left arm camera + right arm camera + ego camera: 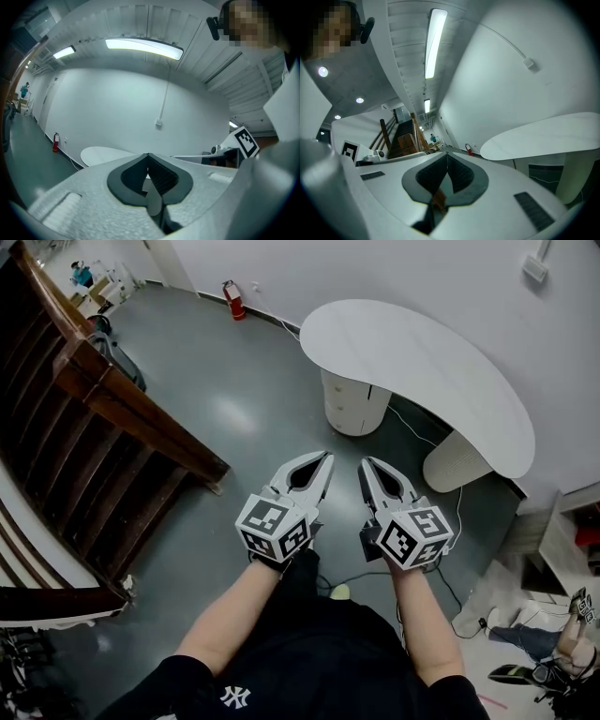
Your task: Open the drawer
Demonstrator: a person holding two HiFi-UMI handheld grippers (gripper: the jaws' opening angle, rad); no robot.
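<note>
two grippers, left and right, at lower centre, jaws together on nothing, tips toward the white tabletop and drawer pedestal above them.

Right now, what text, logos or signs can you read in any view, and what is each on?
"NY": white monogram on the person's black shirt.
Fire extinguisher: label too small to read.
Marker cubes: square patterns only, no letters.
</note>
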